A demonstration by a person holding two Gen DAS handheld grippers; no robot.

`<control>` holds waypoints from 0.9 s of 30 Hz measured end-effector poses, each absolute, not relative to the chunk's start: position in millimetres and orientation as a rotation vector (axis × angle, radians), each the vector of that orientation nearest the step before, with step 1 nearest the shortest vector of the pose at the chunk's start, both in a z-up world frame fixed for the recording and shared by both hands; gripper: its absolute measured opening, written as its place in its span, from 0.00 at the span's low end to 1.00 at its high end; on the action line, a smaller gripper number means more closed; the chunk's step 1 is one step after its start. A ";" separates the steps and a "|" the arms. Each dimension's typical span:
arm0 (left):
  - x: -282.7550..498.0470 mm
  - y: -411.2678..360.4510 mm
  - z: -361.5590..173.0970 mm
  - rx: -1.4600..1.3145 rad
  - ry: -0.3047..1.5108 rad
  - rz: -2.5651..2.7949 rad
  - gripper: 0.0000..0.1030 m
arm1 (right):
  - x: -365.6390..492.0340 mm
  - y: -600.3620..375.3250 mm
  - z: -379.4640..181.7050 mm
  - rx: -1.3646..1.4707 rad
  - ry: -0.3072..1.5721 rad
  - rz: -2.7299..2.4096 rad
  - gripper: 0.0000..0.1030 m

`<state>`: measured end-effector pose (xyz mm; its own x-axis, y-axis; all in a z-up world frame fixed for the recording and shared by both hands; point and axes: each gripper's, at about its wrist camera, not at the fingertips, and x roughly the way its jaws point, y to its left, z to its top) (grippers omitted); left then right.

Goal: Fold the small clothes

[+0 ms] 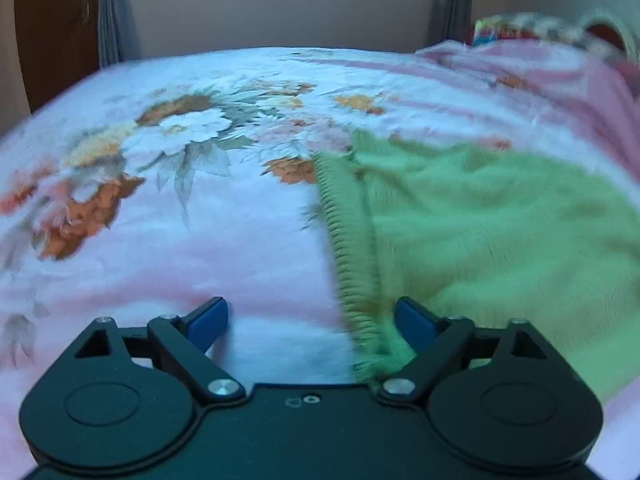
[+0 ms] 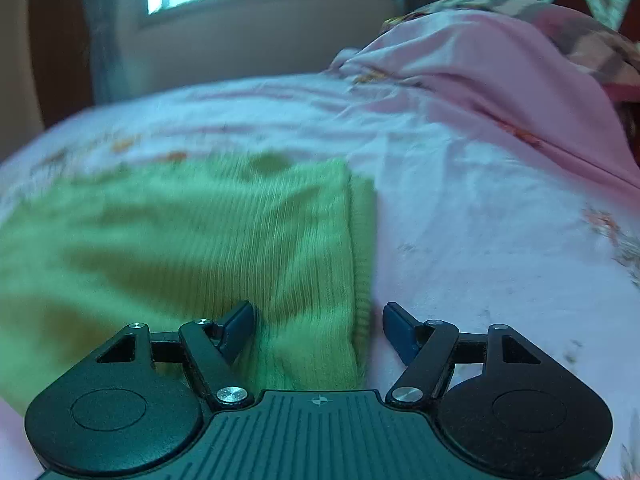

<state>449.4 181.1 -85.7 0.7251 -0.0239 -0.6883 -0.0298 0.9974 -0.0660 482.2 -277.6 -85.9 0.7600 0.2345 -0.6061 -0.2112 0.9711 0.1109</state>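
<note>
Green knit garment (image 1: 480,220), lying flat on the floral bedsheet (image 1: 200,240). Its ribbed edge is passing between the spread fingers of the left gripper (image 1: 310,320), nearer the right finger. The right gripper (image 2: 318,326), fingers likewise apart and gripping nothing, is straddling the garment's opposite edge. A pink blanket (image 2: 500,64) is lying beyond.

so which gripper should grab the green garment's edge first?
Probably right gripper: open, with the garment edge between its fingers. Left gripper is open too, but mostly over blanket.
</note>
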 end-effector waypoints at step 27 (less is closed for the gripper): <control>525.4 250.3 -158.6 -0.792 0.787 -0.691 0.25 | 446.7 -372.6 -99.5 0.355 0.526 0.281 0.68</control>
<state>525.4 250.3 -158.6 0.5262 -0.7783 -0.3426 0.2397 0.5222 -0.8184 446.7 -372.6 -99.5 0.8294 0.3482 -0.4369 -0.1690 0.9017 0.3980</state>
